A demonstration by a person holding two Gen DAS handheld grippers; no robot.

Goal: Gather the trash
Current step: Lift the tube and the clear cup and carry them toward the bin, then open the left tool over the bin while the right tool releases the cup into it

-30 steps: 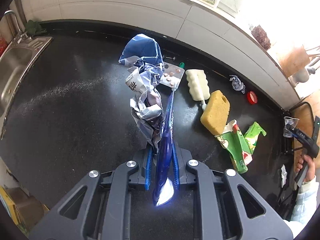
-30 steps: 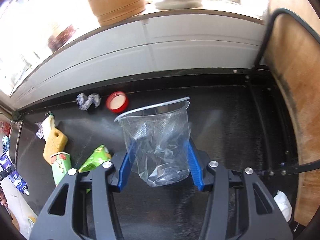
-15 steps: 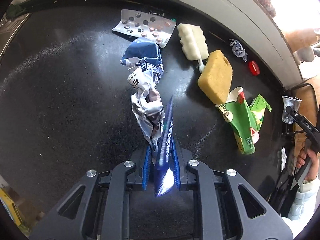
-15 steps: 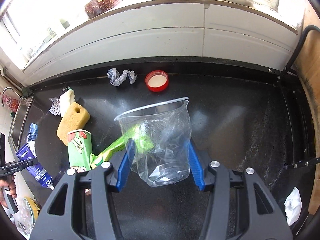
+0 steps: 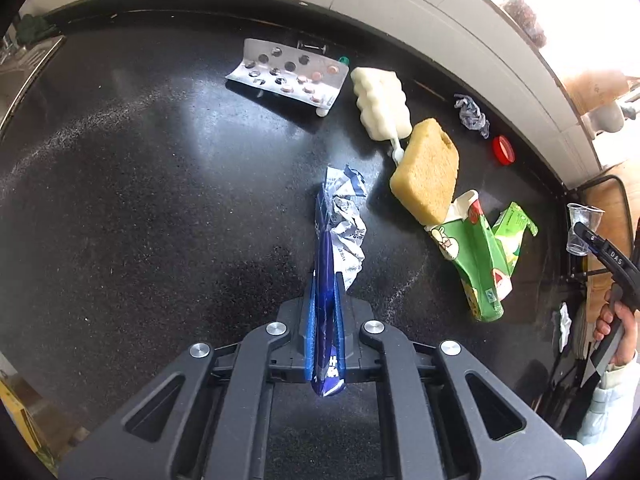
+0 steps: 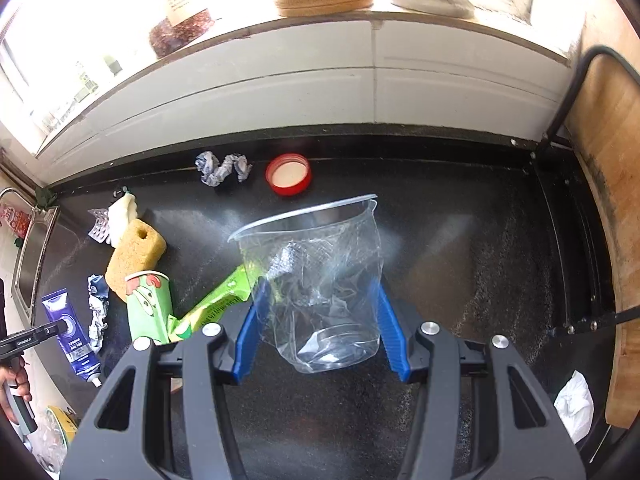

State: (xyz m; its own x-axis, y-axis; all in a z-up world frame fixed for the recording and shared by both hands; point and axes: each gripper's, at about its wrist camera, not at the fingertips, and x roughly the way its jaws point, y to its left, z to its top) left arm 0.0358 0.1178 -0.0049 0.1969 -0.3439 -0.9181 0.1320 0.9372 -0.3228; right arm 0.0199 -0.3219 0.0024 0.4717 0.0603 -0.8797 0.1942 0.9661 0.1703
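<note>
Blue tube (image 5: pixel 326 300) now pinched tight in your left gripper (image 5: pixel 325 312), its jaws just closing, lower toward the yellow sponge (image 5: pixel 426 172); your right gripper (image 6: pixel 320 320) clasps the clear cup (image 6: pixel 316 280).

counter: black speckled (image 5: pixel 160 200) | wall: white tile (image 6: pixel 320 80) | window: bright daylight (image 6: pixel 80 40)

Blue tube (image 5: pixel 325 320) – print too blurred to read, its near end hidden between the pads. Pill blister (image 6: pixel 98 229) half hidden behind white sponge (image 6: pixel 122 216) – tiny. Person's hand (image 6: pixel 12 380) cut off at frame edge.
</note>
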